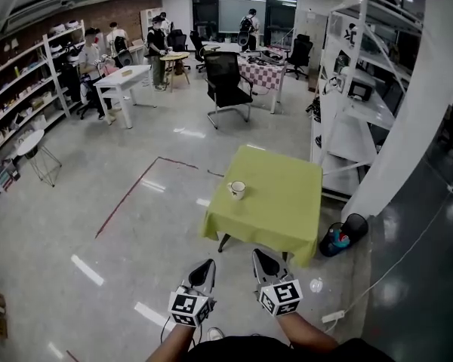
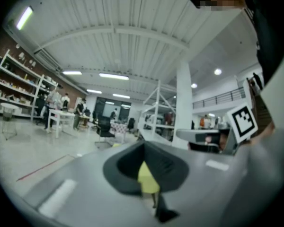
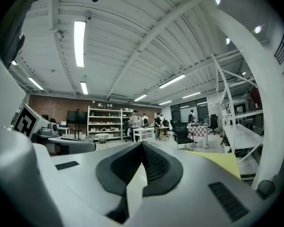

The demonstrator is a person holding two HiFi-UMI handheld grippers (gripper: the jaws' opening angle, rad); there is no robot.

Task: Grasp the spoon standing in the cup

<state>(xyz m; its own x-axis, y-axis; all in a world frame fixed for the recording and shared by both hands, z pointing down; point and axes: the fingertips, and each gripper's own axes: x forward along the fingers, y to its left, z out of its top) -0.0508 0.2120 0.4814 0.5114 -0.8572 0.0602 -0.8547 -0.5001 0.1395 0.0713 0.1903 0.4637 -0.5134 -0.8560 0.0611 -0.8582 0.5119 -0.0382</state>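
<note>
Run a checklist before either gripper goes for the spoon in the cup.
1. Cup upright on the green table: ok.
2. Spoon seen standing in the cup: cannot tell, too small in the head view.
3. Right gripper jaws apart for a grasp: not ok, shut and empty.
4. Left gripper empty: ok, jaws together on nothing.
5. Grippers near the cup: not ok, both are short of the table's near edge.
6. Cloth around the cup free of other things: ok.
</note>
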